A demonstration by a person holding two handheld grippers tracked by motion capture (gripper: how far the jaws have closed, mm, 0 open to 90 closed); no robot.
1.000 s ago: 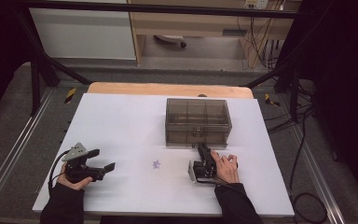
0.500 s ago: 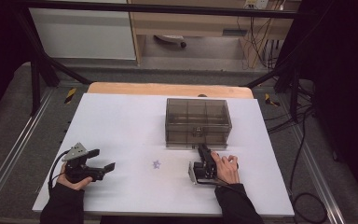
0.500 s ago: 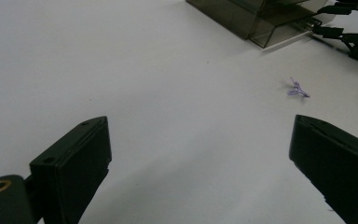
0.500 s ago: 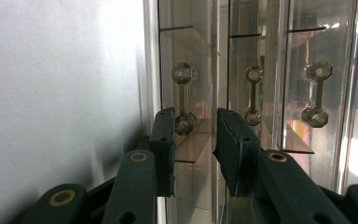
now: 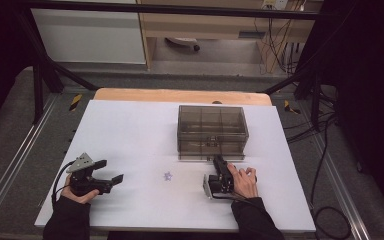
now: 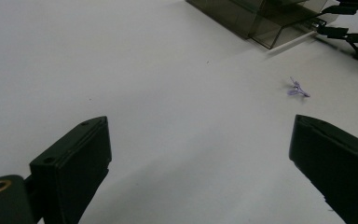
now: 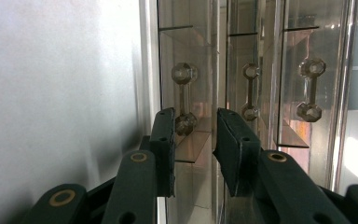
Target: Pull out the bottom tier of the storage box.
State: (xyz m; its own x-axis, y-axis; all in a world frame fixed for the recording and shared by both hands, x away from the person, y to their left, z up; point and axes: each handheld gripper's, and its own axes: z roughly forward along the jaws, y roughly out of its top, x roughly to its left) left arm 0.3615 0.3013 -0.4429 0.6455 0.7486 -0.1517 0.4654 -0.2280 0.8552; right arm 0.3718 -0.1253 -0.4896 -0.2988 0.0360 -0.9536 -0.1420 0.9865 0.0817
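A smoky clear drawer box (image 5: 212, 131) stands mid-table. My right gripper (image 5: 218, 160) lies on its side against the box's front, jaws pointing at it. In the right gripper view its jaws (image 7: 195, 116) stand a narrow gap apart, open. The near end of a clear dumbbell-shaped drawer handle (image 7: 185, 99) sits between the tips, close to one pad and apart from the other. My left gripper (image 5: 111, 170) rests at the table's left, wide open with nothing between its jaws (image 6: 198, 123). A small purple thing (image 5: 168, 176) (image 6: 298, 89) lies on the white table between the two grippers.
Two more clear handles (image 7: 251, 91) (image 7: 310, 88) show on the box's front. The left gripper view has the box (image 6: 256, 18) and the right gripper (image 6: 338, 21) at its top right. The white tabletop (image 5: 130, 130) ends in a wooden strip (image 5: 180, 95) at the back.
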